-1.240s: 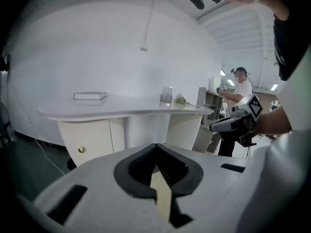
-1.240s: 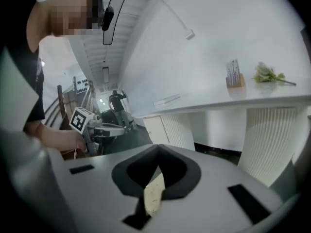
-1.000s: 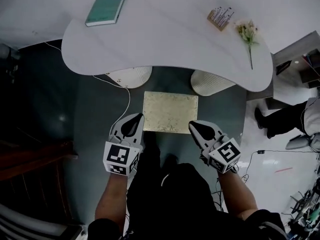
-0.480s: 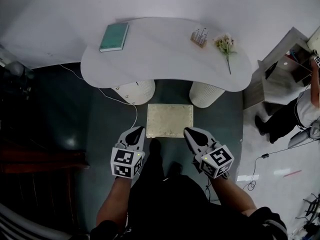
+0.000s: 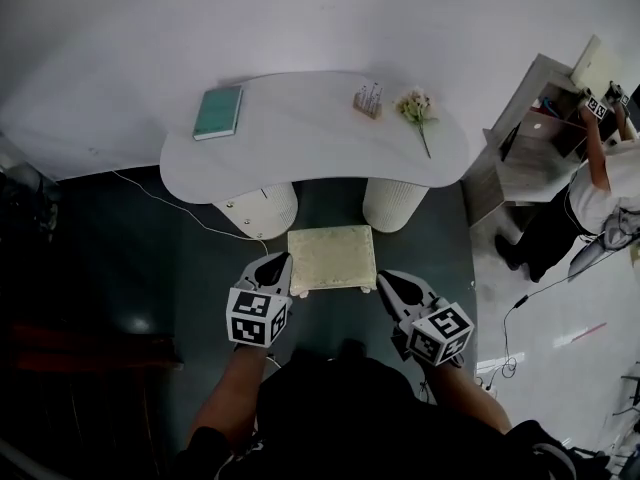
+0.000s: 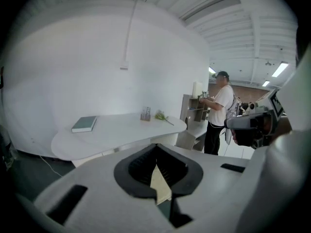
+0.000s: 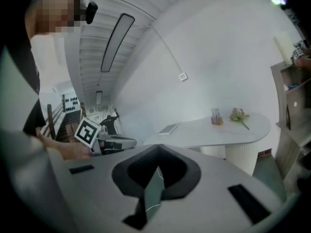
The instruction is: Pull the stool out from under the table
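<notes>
The stool (image 5: 331, 268) stands on the dark floor (image 5: 140, 258) in front of the table (image 5: 300, 153), just before the gap between the two white legs (image 5: 258, 209). In the head view you see its whole cream seat (image 5: 331, 248), and no part of it lies under the table top. So I judge that the pull is done and that little or nothing is left. How far out it must come, the task does not say.

Your left gripper (image 5: 277, 259) is at the left edge of the seat, and your right gripper (image 5: 384, 279) is near its front right corner. From above I cannot tell whether they touch the stool or only hang over it. In each gripper view the jaws are together and nothing is between them. Through the notch of the left one only a strip of the cream seat shows, and through the right one a strip of floor. Neither gripper has a hold on the stool.

On the table lie a book (image 5: 218, 112), a small holder (image 5: 368, 102) and a flower (image 5: 416, 108), all well apart from you. A cable (image 5: 165, 206) runs over the floor to the left leg. At the right another person (image 5: 585, 203) stands at a shelf (image 5: 530, 118), far from the stool.
</notes>
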The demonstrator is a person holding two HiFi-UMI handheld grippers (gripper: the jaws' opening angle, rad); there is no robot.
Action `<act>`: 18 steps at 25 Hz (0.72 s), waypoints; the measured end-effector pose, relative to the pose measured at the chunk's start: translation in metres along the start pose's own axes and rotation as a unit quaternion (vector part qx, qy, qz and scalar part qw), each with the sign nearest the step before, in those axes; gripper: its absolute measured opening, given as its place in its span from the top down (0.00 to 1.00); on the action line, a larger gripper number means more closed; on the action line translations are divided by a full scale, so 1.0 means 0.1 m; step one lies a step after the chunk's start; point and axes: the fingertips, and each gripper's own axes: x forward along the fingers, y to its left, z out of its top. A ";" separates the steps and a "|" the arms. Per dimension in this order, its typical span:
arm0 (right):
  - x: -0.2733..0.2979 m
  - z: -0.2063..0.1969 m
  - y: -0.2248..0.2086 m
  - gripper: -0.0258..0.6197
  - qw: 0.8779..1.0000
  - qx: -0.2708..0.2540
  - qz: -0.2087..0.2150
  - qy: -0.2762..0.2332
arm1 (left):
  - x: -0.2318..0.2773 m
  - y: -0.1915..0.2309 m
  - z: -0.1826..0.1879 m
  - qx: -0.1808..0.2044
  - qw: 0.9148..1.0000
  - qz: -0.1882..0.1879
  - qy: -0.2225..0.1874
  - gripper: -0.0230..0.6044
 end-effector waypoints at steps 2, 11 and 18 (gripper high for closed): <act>0.01 0.08 0.09 0.95 1.000 -0.020 -0.014 -0.006 | -0.03 0.05 0.21 0.006 1.000 -0.011 -0.028 0.96; 0.50 0.14 1.38 0.95 0.999 -0.042 0.004 -0.004 | -0.93 0.55 0.10 0.002 0.998 -0.032 -0.050 0.96; 0.92 0.12 2.14 0.95 0.994 -0.089 0.059 0.023 | -1.59 1.01 -0.10 -0.001 0.999 -0.004 -0.049 0.96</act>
